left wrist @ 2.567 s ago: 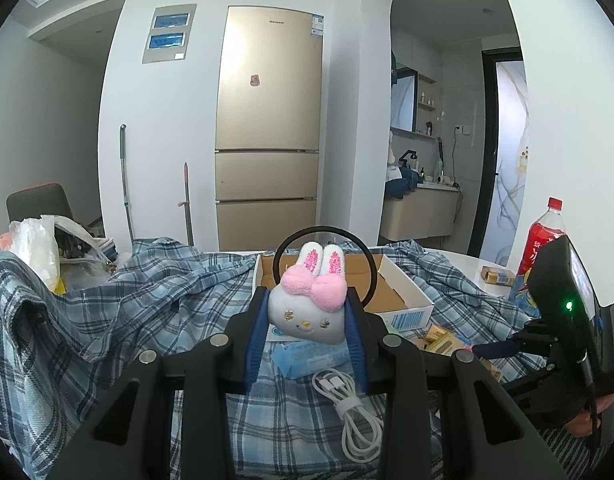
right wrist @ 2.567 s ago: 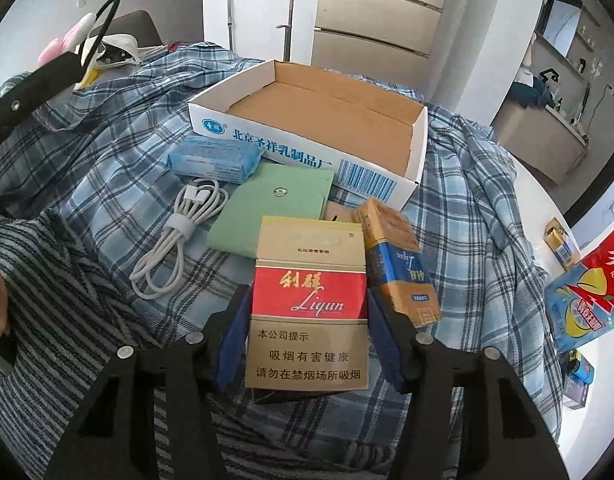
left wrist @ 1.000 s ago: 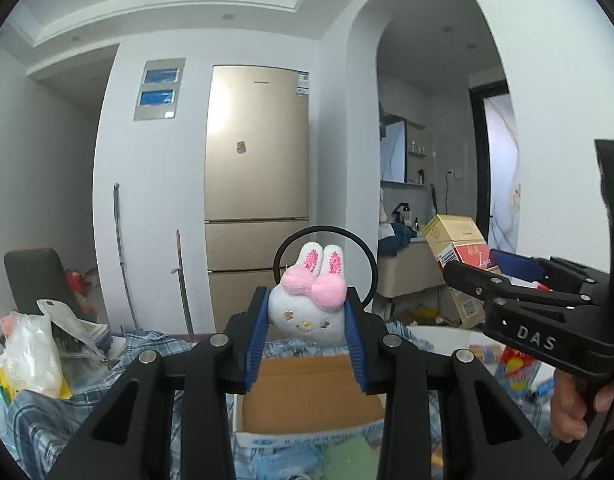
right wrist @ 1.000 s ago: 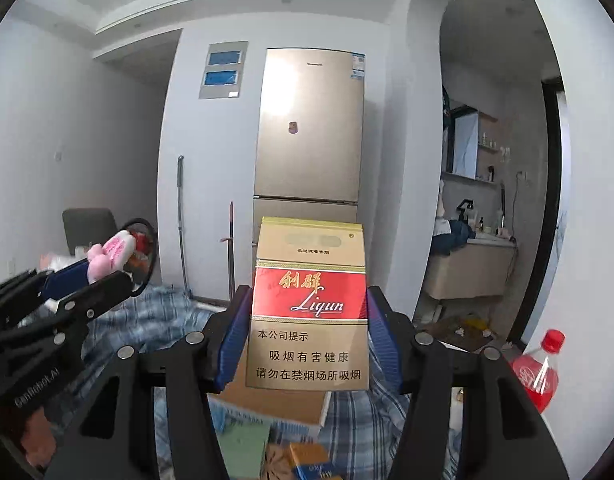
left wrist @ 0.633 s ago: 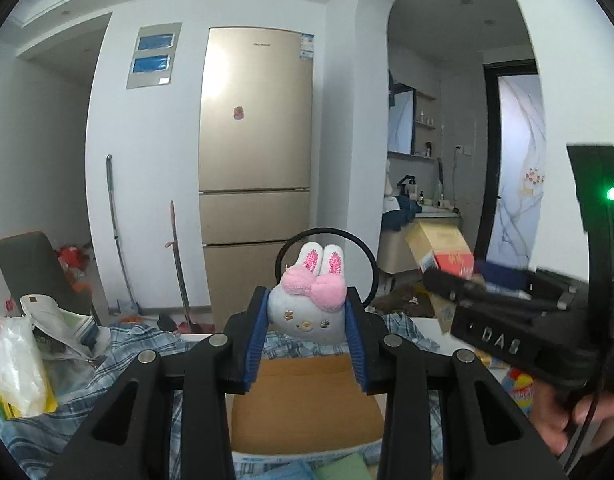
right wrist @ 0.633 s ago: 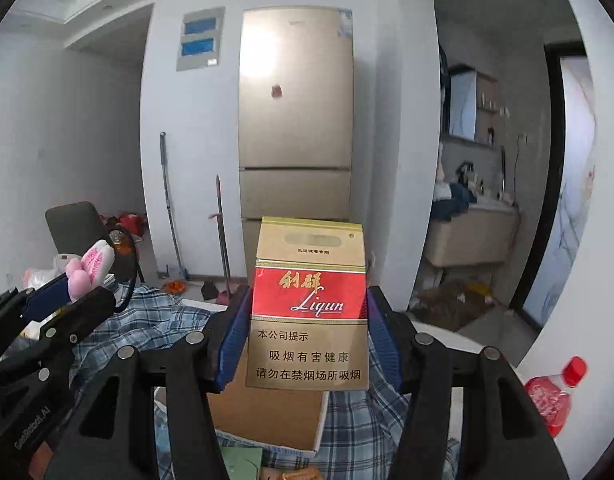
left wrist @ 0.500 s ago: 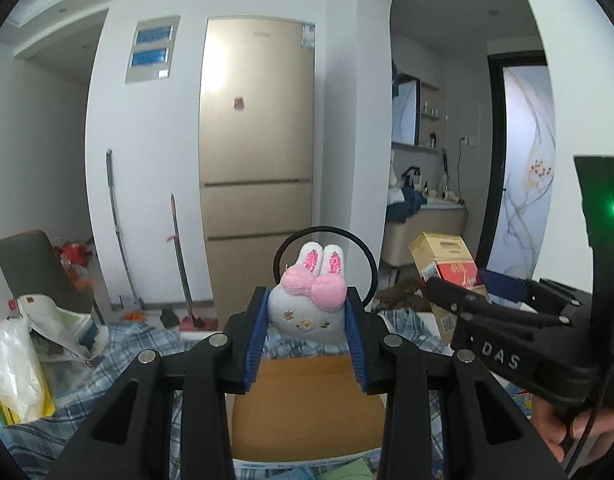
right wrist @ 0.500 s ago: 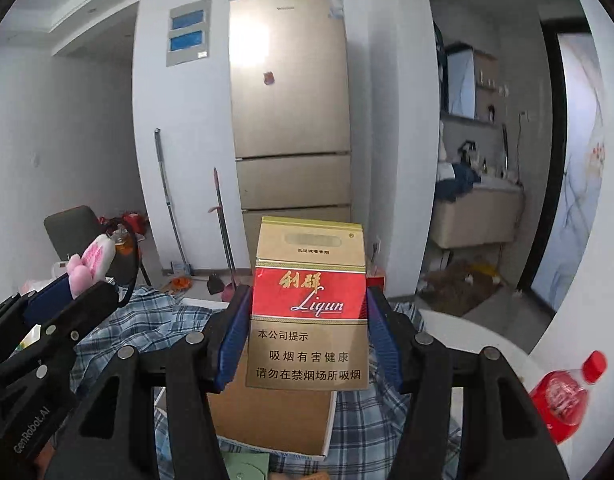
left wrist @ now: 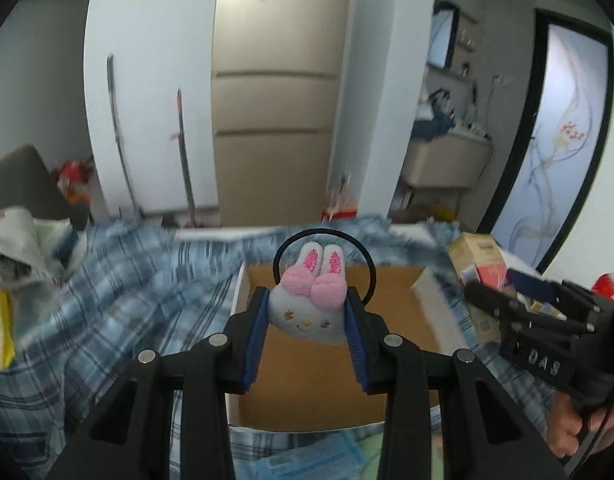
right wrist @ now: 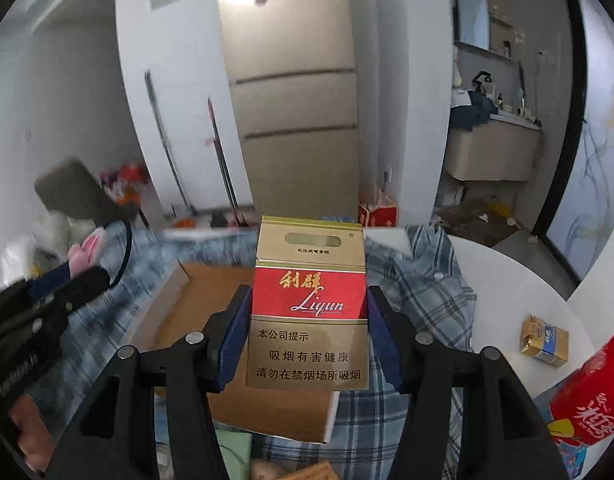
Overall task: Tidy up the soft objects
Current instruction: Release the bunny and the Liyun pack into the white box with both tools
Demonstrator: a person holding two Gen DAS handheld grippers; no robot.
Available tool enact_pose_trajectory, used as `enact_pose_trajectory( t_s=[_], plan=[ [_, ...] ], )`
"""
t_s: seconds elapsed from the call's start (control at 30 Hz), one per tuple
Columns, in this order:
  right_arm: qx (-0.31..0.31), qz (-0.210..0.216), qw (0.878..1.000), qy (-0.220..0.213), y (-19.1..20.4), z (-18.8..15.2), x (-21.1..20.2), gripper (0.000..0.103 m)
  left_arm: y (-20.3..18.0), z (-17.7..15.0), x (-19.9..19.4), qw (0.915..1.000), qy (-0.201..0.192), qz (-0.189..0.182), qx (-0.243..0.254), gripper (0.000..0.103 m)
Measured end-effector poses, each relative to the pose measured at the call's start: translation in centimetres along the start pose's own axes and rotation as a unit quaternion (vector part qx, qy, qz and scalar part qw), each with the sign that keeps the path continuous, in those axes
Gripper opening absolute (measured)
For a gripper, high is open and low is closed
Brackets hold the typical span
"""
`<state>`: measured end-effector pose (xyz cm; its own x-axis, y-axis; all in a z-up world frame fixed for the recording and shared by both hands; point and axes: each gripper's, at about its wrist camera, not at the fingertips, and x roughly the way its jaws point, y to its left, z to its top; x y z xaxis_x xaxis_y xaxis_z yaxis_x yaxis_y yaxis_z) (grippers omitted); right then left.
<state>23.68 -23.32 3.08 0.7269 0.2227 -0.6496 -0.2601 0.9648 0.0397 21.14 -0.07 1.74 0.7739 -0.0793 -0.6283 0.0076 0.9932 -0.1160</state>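
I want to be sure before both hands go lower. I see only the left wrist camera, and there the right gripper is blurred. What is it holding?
Observer: The right gripper is shut on a red and gold Liqun cigarette pack, with one blue pad on each side.
Operator: Is anything lying loose further to its right?
Observer: Yes, a small gold and blue pack lies alone on the bare white table, off the plaid cloth.
Operator: Anything else there?
Observer: A red-labelled bottle shows at the lower right edge, partly cut off.
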Motion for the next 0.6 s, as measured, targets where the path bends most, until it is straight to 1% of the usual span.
enact_pose_trajectory(
  t_s=[0.13,0.23,0.27,0.43,0.57,0.6],
  plan=[
    [0.003,0.034,0.998,0.052,0.8,-1.4,3.3,0.056,0.7,-1.1,2.5,0.9994,0.030,-0.010,0.011,0.038],
    [0.000,0.043,0.995,0.085,0.9,-2.4,4.8,0.056,0.9,-1.7,3.7,0.9989,0.045,0.002,0.014,0.038],
    [0.000,0.043,0.995,0.089,0.7,-2.4,5.1,0.056,0.9,-1.9,4.1,0.9985,0.052,0.007,0.017,0.038],
    [-0.003,0.040,0.994,0.099,0.5,-3.1,5.8,0.056,0.5,-2.2,4.8,0.9973,0.068,0.007,0.024,0.038],
    [-0.008,0.041,0.994,0.104,0.9,-3.1,6.2,0.056,0.4,-2.4,4.9,0.9970,0.073,0.006,0.024,0.038],
    [-0.008,0.042,0.994,0.105,1.0,-3.1,6.2,0.056,0.4,-2.4,4.9,0.9971,0.072,0.008,0.024,0.046]
  ],
)
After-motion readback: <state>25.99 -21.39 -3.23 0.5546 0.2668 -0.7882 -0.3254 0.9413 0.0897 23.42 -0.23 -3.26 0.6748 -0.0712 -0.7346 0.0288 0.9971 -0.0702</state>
